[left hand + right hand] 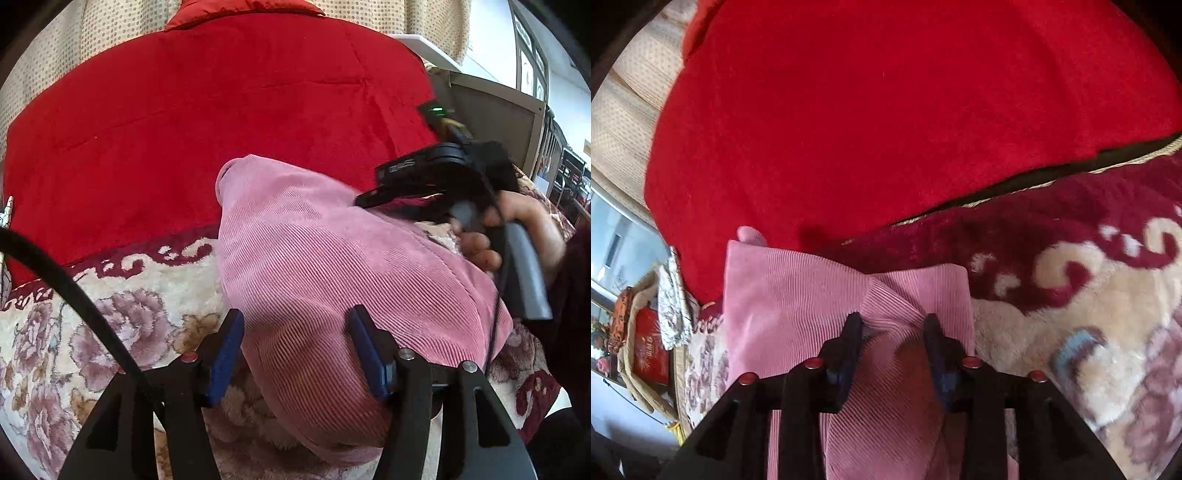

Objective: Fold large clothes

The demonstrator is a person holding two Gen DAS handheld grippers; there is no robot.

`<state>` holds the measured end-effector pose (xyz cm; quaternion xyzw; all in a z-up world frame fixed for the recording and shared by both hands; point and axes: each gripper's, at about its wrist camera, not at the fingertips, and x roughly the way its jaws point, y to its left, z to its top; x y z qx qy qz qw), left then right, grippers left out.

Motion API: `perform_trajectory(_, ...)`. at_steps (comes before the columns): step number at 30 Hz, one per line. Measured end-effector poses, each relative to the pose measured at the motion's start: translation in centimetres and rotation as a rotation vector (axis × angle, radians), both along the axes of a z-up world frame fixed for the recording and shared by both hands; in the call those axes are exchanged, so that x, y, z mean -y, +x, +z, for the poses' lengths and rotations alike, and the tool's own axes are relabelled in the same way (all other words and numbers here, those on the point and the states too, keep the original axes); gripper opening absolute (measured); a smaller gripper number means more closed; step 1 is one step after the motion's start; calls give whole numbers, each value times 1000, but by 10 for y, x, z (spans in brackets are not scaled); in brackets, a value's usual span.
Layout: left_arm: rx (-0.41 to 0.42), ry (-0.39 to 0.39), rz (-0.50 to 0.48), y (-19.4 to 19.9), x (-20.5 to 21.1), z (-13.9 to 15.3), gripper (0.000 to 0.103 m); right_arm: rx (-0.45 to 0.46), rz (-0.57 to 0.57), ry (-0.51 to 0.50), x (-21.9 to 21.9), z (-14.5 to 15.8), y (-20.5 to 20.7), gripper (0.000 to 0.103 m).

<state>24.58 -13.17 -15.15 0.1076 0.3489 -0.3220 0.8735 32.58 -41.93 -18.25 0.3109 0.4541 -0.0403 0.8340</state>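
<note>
A pink corduroy garment (332, 266) lies folded on a floral plush blanket (110, 332). My left gripper (295, 314) sits low over the garment's near end. Its blue-padded fingers (227, 350) stand apart with the cloth bulging between them and no firm pinch visible. In the left wrist view my right gripper (369, 188), held by a hand (517, 221), hovers over the garment's far right edge. In the right wrist view that right gripper (892, 317) is open over the pink garment (783, 295), with a raised crease of cloth between its fingers.
A thick red blanket (221, 110) lies behind the garment, against a beige dotted backing (110, 26). A black cable (74, 288) arcs at the left. Wooden furniture (498, 110) stands at the right. The right wrist view shows a red box (650, 350) beside the bed.
</note>
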Motion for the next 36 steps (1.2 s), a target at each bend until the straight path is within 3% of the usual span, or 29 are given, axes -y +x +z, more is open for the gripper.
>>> perform_trajectory(3, 12, -2, 17, -2, -3, 1, 63, 47, -46, -5, 1, 14, -34, 61)
perform_trajectory(6, 47, 3, 59, -5, -8, 5, 72, 140, -18, -16, -13, 38, -72, 61)
perform_trajectory(9, 67, 5, 85, -8, -16, 16, 73, 211, 20, -63, -34, 60, -106, 61)
perform_trajectory(12, 82, -69, 110, -9, -40, 31, 83, 265, 26, -79, -48, 75, -135, 61)
perform_trajectory(14, 83, -83, 136, -6, -52, 34, 84, 279, 25, -82, -52, 80, -153, 58)
perform_trajectory(17, 99, -24, 183, -2, -64, 29, 84, 277, 34, -104, -63, 79, -171, 46)
perform_trajectory(18, 101, -7, 189, -2, -64, 27, 84, 270, 46, -109, -68, 77, -174, 39)
perform_trajectory(22, 91, 74, 171, -1, -54, 12, 84, 232, 76, -109, -82, 55, -176, 39)
perform_trajectory(26, 92, 66, 168, -4, -52, 13, 84, 112, 100, -96, -86, 18, -158, 39)
perform_trajectory(32, 66, 49, 171, 1, -55, 12, 84, 145, 87, -130, -83, 32, -163, 40)
perform_trajectory(36, 72, 51, 171, 2, -55, 12, 84, 220, 68, -202, -91, 53, -173, 40)
